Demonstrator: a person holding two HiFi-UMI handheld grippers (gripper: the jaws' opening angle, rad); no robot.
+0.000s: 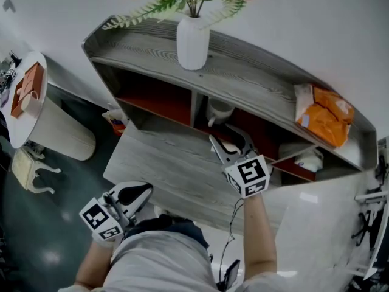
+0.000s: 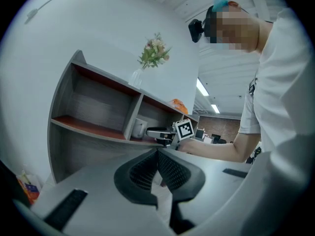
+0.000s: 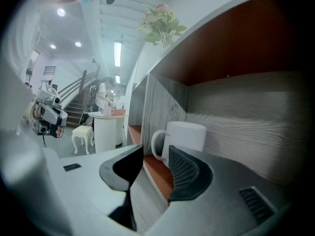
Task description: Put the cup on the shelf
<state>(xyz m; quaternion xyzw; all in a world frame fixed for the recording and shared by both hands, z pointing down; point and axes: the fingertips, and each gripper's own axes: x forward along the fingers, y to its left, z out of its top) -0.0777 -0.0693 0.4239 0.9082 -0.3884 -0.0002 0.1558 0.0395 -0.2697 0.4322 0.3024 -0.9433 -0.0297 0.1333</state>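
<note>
Already on the shelf: white mug stands clear of the open right claw

Upright on the reddish-brown board of the grey wood-grain shelf unit (image 1: 261, 81), the white ceramic cup with a loop handle (image 3: 186, 134) sits in the lower compartment just right of the vertical divider, its handle turned toward that divider. The right claw (image 3: 156, 152) has its jaws spread apart with nothing between them; the cup lies just beyond the tips, not touched by either pad. From the head view the right claw (image 1: 226, 139) reaches to the front edge of that compartment, over the grey wood-grain counter (image 1: 164, 163). The left claw (image 2: 158, 154) hangs back low near the person's body, its jaws closed together on nothing. On the shelf's top board stand a white ribbed vase of pink flowers (image 1: 192, 41) and, well to the right, an orange packet (image 1: 325, 111)
</note>
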